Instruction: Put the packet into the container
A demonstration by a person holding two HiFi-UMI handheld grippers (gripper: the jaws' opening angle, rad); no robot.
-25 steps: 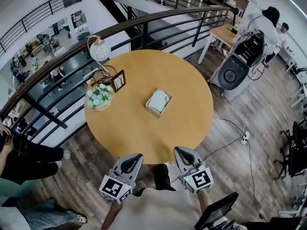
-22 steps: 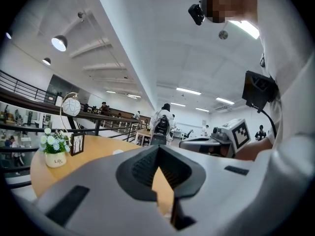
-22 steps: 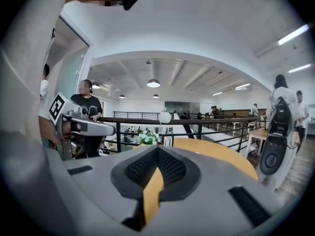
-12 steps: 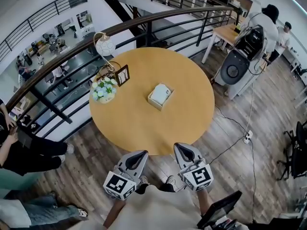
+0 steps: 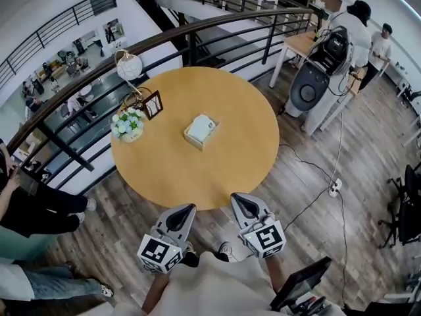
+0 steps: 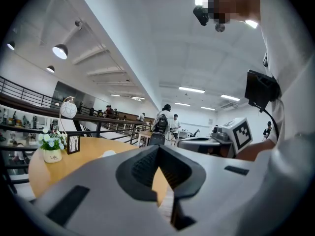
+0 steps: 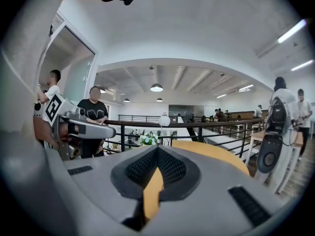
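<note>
**Hovering clenched off the worktop's near edge**

Left claw and right claw are both clenched on nothing, just off the worktop's near edge. The white packet seems to lie already inside the container mid-worktop, so little remains but a check. Since a second ago, the worktop has slid leftward in the head view.

I'm looking at an open-plan office on an upper floor. A curved railing runs across the top and left of the frame, and beyond it, at upper left, a lower floor shows desks and people at work. At the right edge stand black office chairs, with a small desk at upper right. Strip lights line the white ceiling.
</note>
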